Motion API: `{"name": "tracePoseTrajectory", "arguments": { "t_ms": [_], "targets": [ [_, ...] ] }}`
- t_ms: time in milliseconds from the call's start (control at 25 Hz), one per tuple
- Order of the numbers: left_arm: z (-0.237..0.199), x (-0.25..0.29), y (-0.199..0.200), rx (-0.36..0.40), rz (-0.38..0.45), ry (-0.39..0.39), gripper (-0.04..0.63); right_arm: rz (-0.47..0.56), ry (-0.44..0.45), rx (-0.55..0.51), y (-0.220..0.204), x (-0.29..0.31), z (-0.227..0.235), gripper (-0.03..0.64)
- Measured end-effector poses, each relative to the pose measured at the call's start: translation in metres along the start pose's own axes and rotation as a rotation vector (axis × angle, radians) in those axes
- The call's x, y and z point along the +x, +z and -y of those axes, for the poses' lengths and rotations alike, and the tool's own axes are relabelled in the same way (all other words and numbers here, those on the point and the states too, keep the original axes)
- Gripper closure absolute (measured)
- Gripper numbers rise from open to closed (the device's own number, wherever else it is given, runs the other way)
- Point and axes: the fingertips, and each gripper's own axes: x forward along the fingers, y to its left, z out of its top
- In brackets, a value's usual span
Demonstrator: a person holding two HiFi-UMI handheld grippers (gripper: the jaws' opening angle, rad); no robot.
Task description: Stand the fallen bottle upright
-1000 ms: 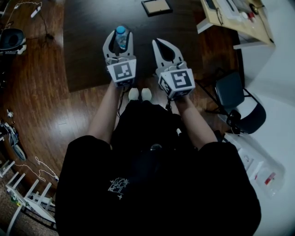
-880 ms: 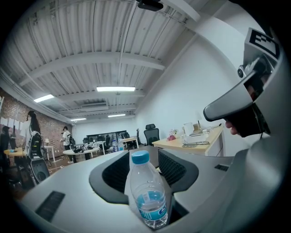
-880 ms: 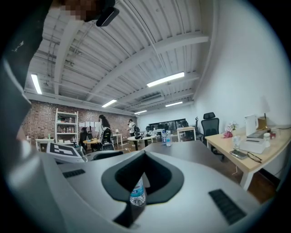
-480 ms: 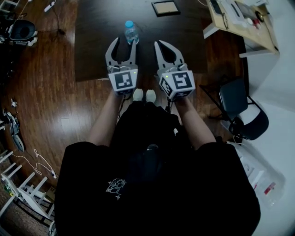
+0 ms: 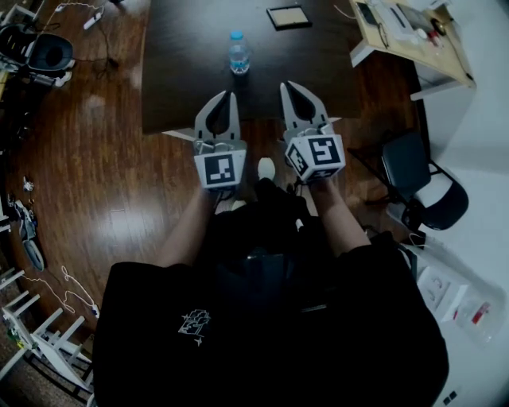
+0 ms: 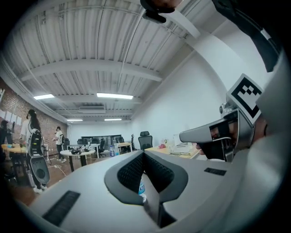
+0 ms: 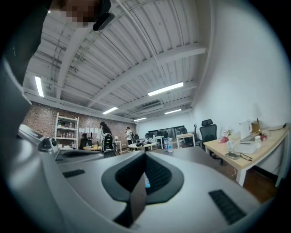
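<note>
The clear water bottle (image 5: 238, 52) with a blue cap stands upright on the dark table (image 5: 183, 79), with nothing holding it. My left gripper (image 5: 230, 96) hangs near the table's front edge, well short of the bottle, its jaws shut on nothing. Beside it, my right gripper (image 5: 291, 86) is also shut and empty. In the left gripper view the tips (image 6: 143, 154) meet, and a sliver of the bottle (image 6: 142, 186) shows through the hollow below them. The right gripper view shows its own tips (image 7: 145, 154) meeting, with the bottle (image 7: 147, 183) far off behind.
A small framed panel (image 5: 289, 16) lies at the table's far side. A light wooden desk (image 5: 406, 32) with clutter stands at the upper right, and a black chair (image 5: 421, 187) at the right. Cables and gear lie on the wooden floor (image 5: 79, 159) at the left.
The left jaws stood open around the upright bottle, then drew back off it and shut. Both grippers have pulled back toward the person, past the table's front edge.
</note>
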Motion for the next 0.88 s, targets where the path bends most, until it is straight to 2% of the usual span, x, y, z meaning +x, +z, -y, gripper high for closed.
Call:
{"name": "tracePoseTrajectory", "arguments": {
  "t_ms": [200,560,880],
  "targets": [
    [0.003,-0.069,0.006,-0.021,0.023,-0.036,0.597,0.028,-0.071,-0.028,0.0,-0.058,-0.044,0.604],
    [0.013,-0.16,0.027,-0.038,0.074,-0.085,0.597,0.043,-0.107,-0.044,0.002,-0.132,-0.122,0.604],
    [0.036,-0.195,0.041,-0.056,0.105,-0.102,0.597,0.04,-0.13,-0.055,0.002,-0.179,-0.132,0.604]
  ]
}}
